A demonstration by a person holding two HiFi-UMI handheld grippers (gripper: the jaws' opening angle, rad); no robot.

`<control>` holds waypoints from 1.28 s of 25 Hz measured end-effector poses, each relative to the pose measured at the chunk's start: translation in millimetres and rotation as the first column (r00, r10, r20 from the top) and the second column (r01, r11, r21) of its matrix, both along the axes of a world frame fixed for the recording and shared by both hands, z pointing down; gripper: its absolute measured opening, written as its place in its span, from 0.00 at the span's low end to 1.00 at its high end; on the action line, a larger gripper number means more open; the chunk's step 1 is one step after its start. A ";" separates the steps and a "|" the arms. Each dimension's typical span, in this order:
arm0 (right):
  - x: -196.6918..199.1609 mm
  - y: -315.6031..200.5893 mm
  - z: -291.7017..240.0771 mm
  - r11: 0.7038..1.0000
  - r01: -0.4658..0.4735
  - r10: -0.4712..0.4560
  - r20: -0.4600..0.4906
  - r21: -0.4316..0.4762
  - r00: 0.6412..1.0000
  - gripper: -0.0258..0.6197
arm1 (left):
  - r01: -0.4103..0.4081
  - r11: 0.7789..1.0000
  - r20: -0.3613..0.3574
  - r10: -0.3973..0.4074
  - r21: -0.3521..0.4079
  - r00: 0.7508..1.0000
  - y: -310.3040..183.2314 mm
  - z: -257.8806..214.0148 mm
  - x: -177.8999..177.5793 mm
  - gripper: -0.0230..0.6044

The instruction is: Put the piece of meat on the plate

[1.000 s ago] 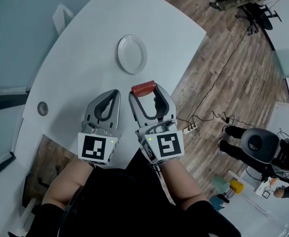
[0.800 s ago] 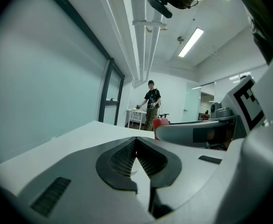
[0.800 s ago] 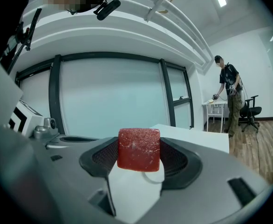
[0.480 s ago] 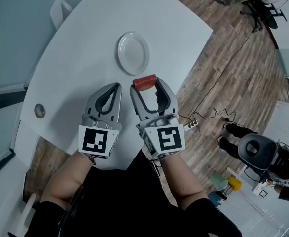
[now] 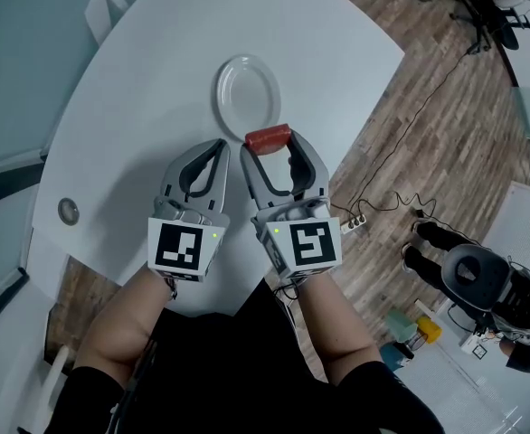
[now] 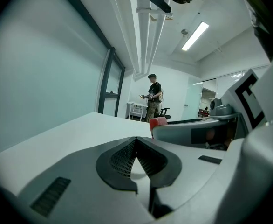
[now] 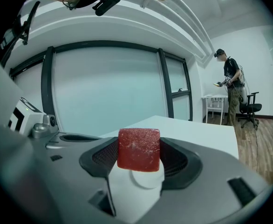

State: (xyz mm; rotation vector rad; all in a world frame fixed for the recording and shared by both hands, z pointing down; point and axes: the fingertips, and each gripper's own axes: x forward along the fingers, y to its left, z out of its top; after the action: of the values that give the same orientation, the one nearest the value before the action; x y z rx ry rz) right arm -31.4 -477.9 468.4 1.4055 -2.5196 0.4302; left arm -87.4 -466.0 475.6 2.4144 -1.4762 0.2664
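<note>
A red piece of meat is clamped between the tips of my right gripper, held above the white table just short of the white plate. In the right gripper view the meat fills the gap between the jaws, and the plate shows below it. My left gripper hovers beside the right one, shut with nothing in it. From the left gripper view its jaws meet at the tips, and the meat peeks out at the right.
The round white table ends at a curved edge to the right, over wood floor with a cable and power strip. A round grommet sits at the table's left. A person stands by a far desk.
Both grippers have moved forward toward the plate, the right one carrying the meat. The gap between meat and plate has shrunk.
</note>
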 end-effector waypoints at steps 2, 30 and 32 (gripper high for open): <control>-1.9 -4.3 4.7 1.000 -0.003 0.003 -0.005 -0.003 1.000 0.47 | 0.001 1.000 -0.004 -0.001 -0.013 1.000 -3.5 5.9 -0.5 0.04; -4.8 -54.9 75.3 0.989 0.020 -0.031 -0.074 -0.144 0.997 0.47 | 0.018 0.997 -0.003 -0.018 -0.080 1.000 -52.2 61.5 3.8 0.04; -5.9 -57.7 79.6 0.987 0.022 -0.037 -0.089 -0.160 0.995 0.47 | 0.021 0.996 -0.005 -0.021 -0.082 1.000 -53.9 63.3 3.0 0.04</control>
State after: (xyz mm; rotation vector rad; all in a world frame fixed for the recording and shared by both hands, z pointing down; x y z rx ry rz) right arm -37.3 -535.6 548.0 1.2973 -2.3730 0.5350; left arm -84.4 -519.8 539.0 2.3323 -1.4583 0.3085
